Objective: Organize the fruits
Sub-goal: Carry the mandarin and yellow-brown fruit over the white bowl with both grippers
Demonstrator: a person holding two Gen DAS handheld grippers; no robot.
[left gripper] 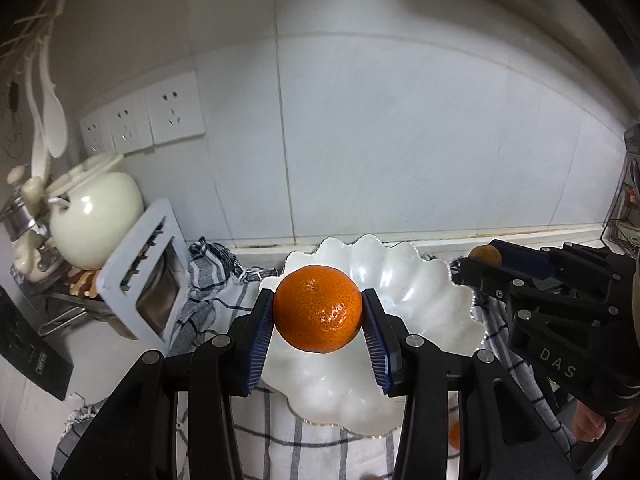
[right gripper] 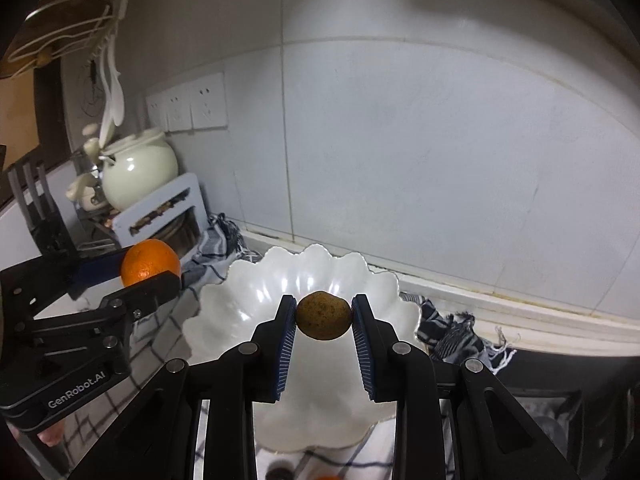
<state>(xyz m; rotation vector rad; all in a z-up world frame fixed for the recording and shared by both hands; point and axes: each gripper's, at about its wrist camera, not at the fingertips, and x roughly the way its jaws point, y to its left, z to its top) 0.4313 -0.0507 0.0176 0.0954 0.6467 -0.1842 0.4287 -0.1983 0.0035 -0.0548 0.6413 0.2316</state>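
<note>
Left hand-held gripper [left gripper: 318, 309] clamps an orange [left gripper: 318, 308] w/ both pads, above the white scalloped bowl [left gripper: 420, 280]. Right hand-held gripper [right gripper: 324, 317], nearly closed, pinches a small brown fruit [right gripper: 324, 316] over same bowl.

Home kitchen: tiled wall [left gripper: 400, 140], wall sockets [left gripper: 140, 120], cream ceramic pot [left gripper: 96, 220], hanging spatulas [left gripper: 54, 120], checked cloth [left gripper: 280, 452] on surface.

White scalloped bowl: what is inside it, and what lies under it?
The white scalloped bowl shows only bare glossy surface inside; its near part is hidden by the claws and their fruit. It sits on a checked cloth; the counter beneath is covered.
</note>
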